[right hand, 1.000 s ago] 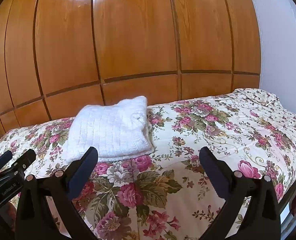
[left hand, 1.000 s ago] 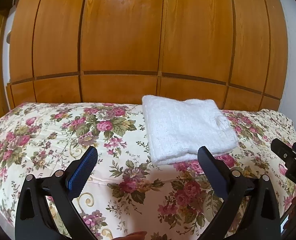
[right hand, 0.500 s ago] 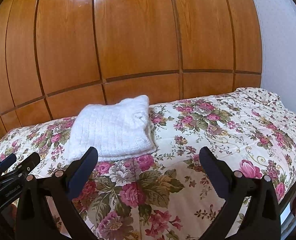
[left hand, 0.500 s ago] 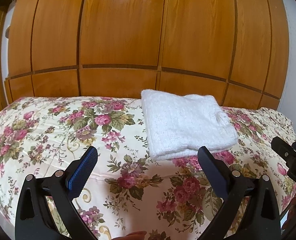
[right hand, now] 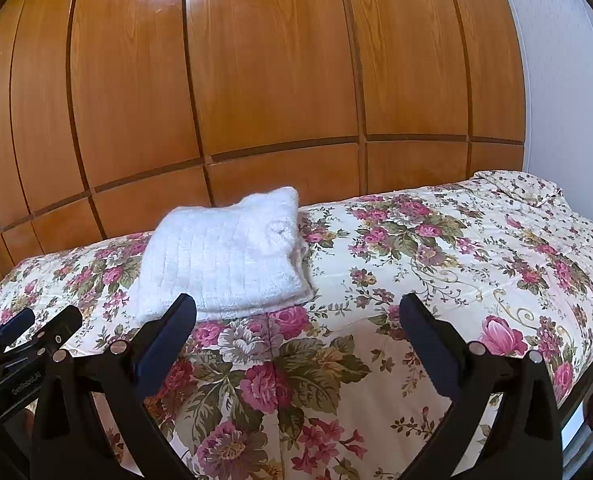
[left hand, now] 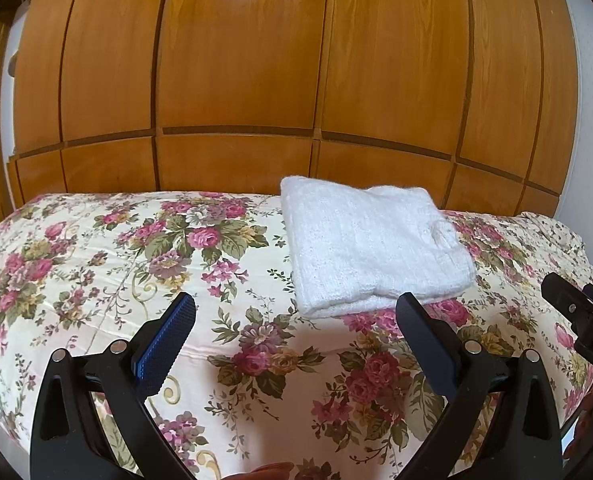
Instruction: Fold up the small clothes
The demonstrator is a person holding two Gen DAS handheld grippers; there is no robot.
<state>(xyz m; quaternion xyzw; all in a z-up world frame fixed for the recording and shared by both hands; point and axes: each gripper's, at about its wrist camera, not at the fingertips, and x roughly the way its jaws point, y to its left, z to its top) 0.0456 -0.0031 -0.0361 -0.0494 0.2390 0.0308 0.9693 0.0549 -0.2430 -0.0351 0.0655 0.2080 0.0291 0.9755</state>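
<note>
A white knitted garment [left hand: 370, 246] lies folded into a thick rectangle on the floral bedspread [left hand: 108, 264], near the bed's far edge. It also shows in the right wrist view [right hand: 224, 256]. My left gripper [left hand: 296, 306] is open and empty, held above the bed short of the garment's near edge. My right gripper [right hand: 296, 306] is open and empty, to the right of the garment and short of it. Each gripper shows at the edge of the other's view: the right one [left hand: 576, 312] and the left one [right hand: 28, 332].
A wooden panelled wardrobe [left hand: 236, 80] stands right behind the bed. A white wall [right hand: 568, 80] is at the right. A pillow bump under the bedspread [right hand: 516, 184] lies at the far right end. The bed's near edge drops off below the grippers.
Both grippers have drawn back and risen slightly from the folded garment. The garment has not moved. Both stay open.
</note>
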